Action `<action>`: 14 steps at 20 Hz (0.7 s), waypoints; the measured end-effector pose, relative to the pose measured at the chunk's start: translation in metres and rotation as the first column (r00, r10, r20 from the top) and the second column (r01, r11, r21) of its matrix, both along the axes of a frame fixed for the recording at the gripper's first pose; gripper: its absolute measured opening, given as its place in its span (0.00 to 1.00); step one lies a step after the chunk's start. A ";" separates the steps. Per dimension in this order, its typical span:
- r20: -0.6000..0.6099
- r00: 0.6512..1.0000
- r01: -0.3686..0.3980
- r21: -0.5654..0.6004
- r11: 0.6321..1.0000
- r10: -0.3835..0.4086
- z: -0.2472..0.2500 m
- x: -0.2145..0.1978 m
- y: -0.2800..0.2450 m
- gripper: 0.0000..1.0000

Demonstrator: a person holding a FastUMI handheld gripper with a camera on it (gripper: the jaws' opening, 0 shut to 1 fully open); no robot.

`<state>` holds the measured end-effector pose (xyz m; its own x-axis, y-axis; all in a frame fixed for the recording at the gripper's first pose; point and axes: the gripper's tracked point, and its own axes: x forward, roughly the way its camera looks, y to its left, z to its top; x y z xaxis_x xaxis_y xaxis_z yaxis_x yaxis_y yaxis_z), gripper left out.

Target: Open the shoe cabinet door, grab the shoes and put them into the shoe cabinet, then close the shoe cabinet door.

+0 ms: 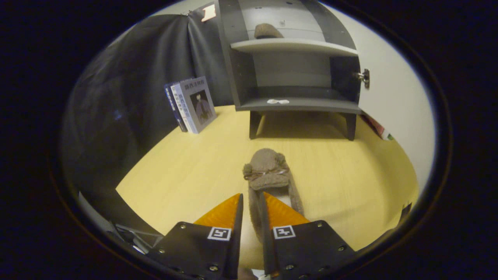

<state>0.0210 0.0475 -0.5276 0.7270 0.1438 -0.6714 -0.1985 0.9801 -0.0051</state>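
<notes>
Gripper (250,202) clamped on a fuzzy slipper (269,175), facing the open shoe cabinet (295,74).

Left of the cabinet, books (192,104) stand upright on the yellow floor (186,163); their cover writing is too small to read. In front of the cabinet the brown slipper lies toe-forward, its left side wall pinched between the two nearly closed orange fingers (223,212). A second slipper (267,31) sits on the cabinet's upper shelf; the door (393,93) swings open at right.
</notes>
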 end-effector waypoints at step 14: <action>-0.065 0.998 -0.012 -0.059 0.998 0.008 -0.056 0.063 0.019 0.25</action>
<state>0.0837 0.0664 -0.5838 0.6803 0.1097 -0.7247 -0.2102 0.9764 -0.0495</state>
